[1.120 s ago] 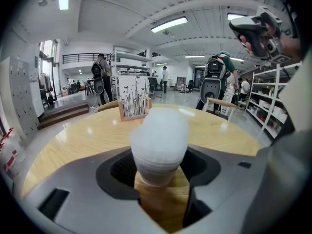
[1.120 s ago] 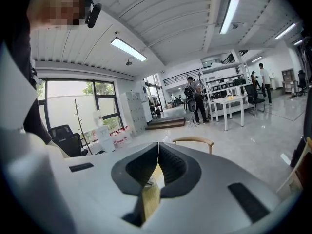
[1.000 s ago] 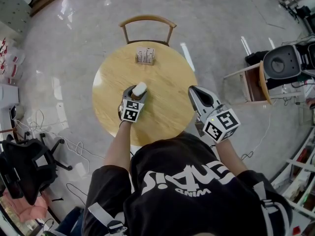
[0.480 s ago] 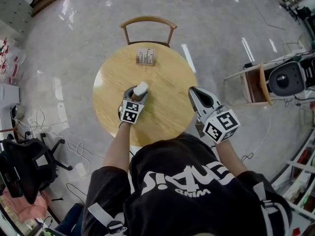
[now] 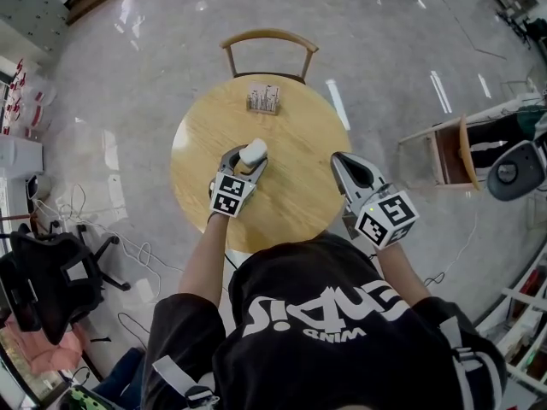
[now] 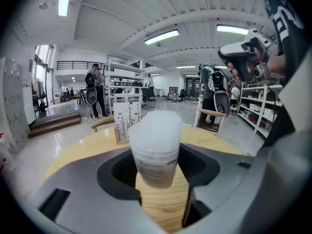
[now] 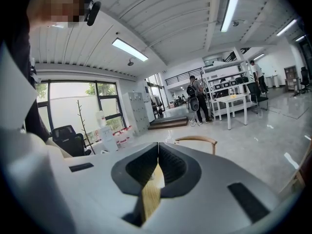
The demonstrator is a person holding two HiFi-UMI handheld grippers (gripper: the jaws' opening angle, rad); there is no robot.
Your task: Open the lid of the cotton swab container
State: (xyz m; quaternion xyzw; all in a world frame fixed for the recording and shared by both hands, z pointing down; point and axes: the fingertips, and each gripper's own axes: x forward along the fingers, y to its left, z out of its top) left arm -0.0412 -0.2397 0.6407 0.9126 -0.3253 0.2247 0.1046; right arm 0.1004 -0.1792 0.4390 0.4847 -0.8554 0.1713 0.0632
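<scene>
The cotton swab container [image 5: 254, 151] is a frosted plastic tub with a pale lid, standing upright. My left gripper [image 5: 246, 160] is shut on it over the middle of the round wooden table [image 5: 295, 135]. In the left gripper view the cotton swab container [image 6: 156, 145] fills the gap between the two dark jaws, and its base hangs a little above the wood. My right gripper [image 5: 340, 160] hovers over the table's right edge, shut with nothing in it. In its own view the right gripper [image 7: 157, 156] has its jaws pressed together.
A small printed card holder [image 5: 263, 98] stands at the table's far edge, and it shows as the card holder [image 6: 125, 122] behind the tub. A wooden chair [image 5: 269, 41] sits beyond the table. Another chair [image 5: 449, 150] stands to the right, and an office chair [image 5: 51, 276] to the left.
My left gripper has lifted the container a little off the table. The right gripper has stayed where it was, shut.
</scene>
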